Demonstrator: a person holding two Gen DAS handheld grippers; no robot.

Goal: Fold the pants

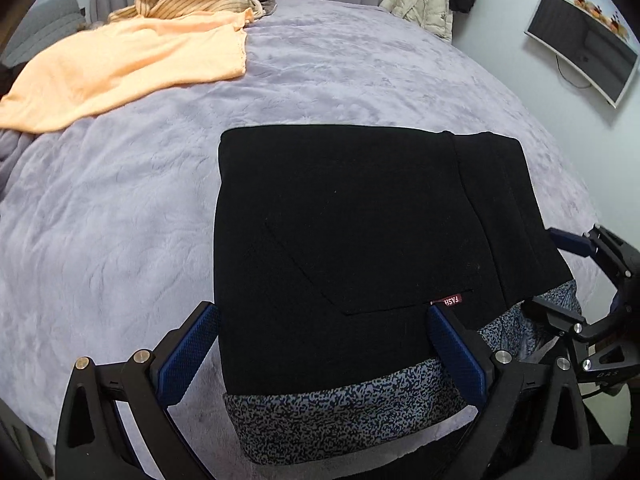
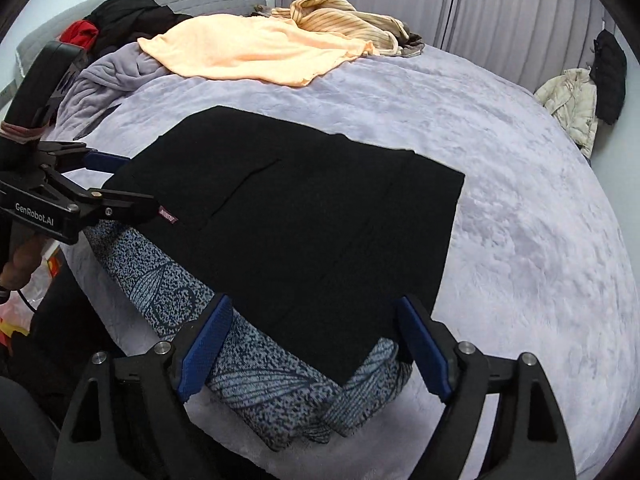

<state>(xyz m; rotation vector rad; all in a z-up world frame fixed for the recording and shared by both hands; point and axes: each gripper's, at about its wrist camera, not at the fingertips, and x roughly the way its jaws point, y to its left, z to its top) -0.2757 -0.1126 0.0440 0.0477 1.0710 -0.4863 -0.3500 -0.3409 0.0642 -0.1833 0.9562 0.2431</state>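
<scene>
Black pants [image 1: 360, 232] lie folded into a flat rectangle on the lavender bed cover [image 1: 120, 220], near the bed's front edge, with a small red label [image 1: 447, 301] showing on top. They rest over a speckled blue-grey garment [image 1: 340, 412] whose edge sticks out beneath them toward the cameras. The left tool [image 1: 324, 344] hangs over the near edge of the pants with its blue pads spread wide, pressing on nothing. The right tool [image 2: 316, 344] likewise stands apart, one pad on either side of the pants' near corner, gripping no cloth. A peach cloth [image 2: 256, 56] and a striped garment [image 2: 344, 16] lie farther back on the bed.
</scene>
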